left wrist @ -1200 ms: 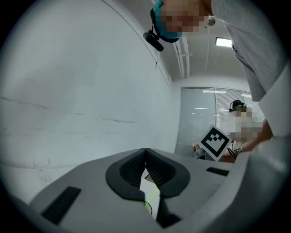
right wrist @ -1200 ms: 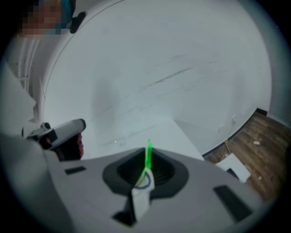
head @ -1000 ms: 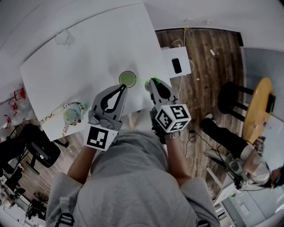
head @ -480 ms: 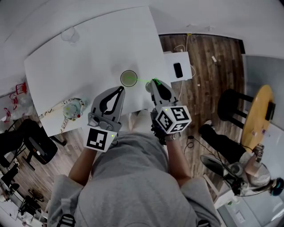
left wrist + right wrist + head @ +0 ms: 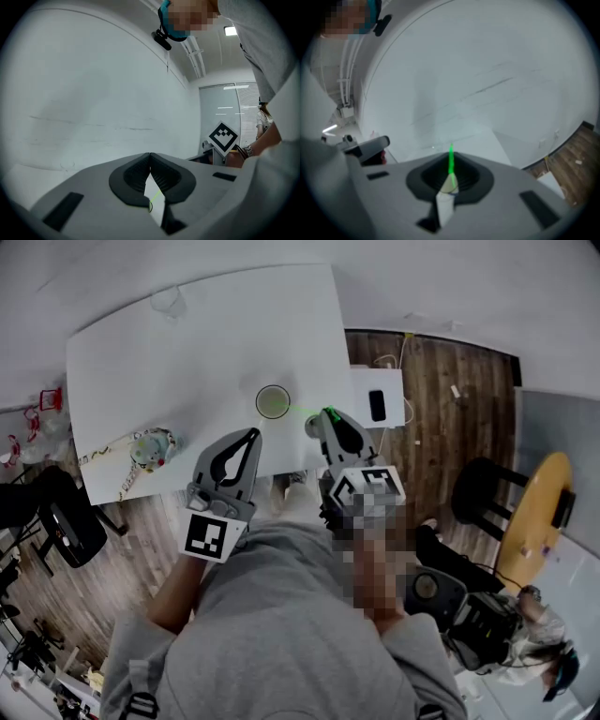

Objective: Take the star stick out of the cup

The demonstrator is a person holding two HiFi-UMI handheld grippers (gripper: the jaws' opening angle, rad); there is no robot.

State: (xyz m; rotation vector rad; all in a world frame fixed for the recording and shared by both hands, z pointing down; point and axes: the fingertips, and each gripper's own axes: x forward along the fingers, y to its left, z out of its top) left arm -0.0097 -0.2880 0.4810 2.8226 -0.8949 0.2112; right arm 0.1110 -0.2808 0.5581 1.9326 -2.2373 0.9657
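A round cup (image 5: 272, 401) with a green inside stands on the white table (image 5: 187, 362), near its front edge. The thin green star stick (image 5: 298, 411) runs from the cup's rim rightwards to my right gripper (image 5: 325, 412), which is shut on its end. The right gripper view has the green stick (image 5: 451, 161) pinched upright between the pads of the right gripper (image 5: 451, 155). My left gripper (image 5: 253, 433) hovers just in front of the cup, shut and empty. In its own view the left gripper (image 5: 150, 154) has its tips touching. The star end is hidden.
A small bowl of coloured bits (image 5: 150, 448) with a patterned strip lies at the table's left front corner. A clear object (image 5: 169, 301) sits at the far edge. To the right of the table, a white stand (image 5: 380, 399) carries a dark phone. Stools and a chair stand on the wooden floor.
My left gripper has drawn back a little from the cup towards the table's front edge. The right gripper stays shut on the stick in the same spot.
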